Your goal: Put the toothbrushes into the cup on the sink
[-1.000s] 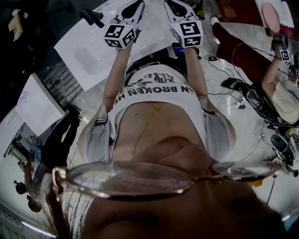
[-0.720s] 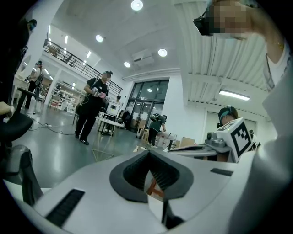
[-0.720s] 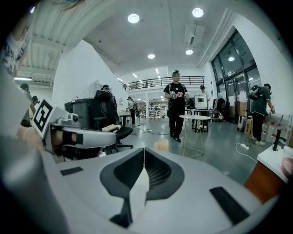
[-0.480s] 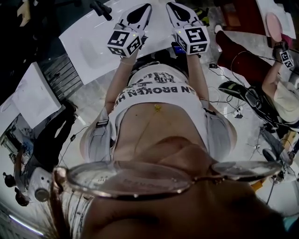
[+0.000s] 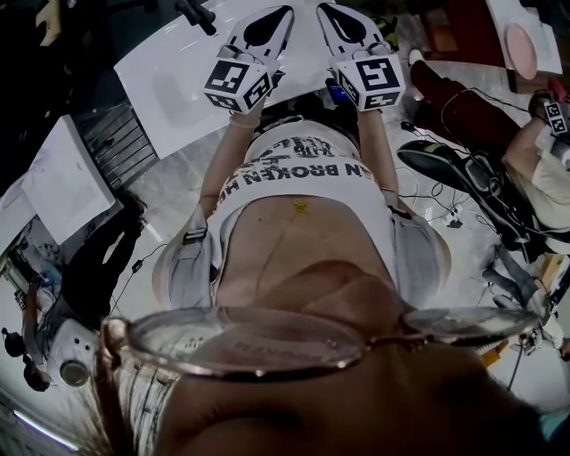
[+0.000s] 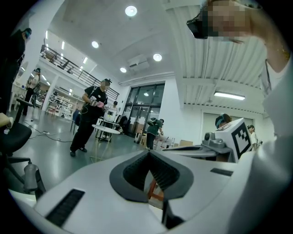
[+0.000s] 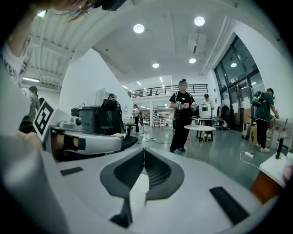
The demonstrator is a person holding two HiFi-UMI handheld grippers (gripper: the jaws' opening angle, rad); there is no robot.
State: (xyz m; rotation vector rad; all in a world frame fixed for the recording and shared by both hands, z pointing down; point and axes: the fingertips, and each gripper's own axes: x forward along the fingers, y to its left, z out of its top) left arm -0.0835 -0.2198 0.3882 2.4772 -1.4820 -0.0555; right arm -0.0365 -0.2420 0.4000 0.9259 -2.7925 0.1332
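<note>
Both claws are closed on nothing. The left gripper [image 5: 280, 14] and the right gripper [image 5: 328, 12] each have their tips together, held side by side and pointing far, about level. They hang over the near edge of the white sink [image 5: 147, 67]. Its long axis runs left-near to right-far, with the faucet [image 5: 194, 13] at the far side. No view shows the toothbrushes or the cup. Open floor [image 7: 229, 151] lies ahead.

- The left gripper [image 5: 283, 12] and right gripper [image 5: 324, 9] are held side by side, apart, in front of the person's printed white shirt [image 5: 303, 169].
- A white sink [image 5: 169, 89] lies past them, with a black faucet [image 5: 194, 12] at its far edge.
- Cables [image 5: 445, 209] lie on the floor at the right.
- Glasses [image 5: 240, 343] span the bottom.
</note>
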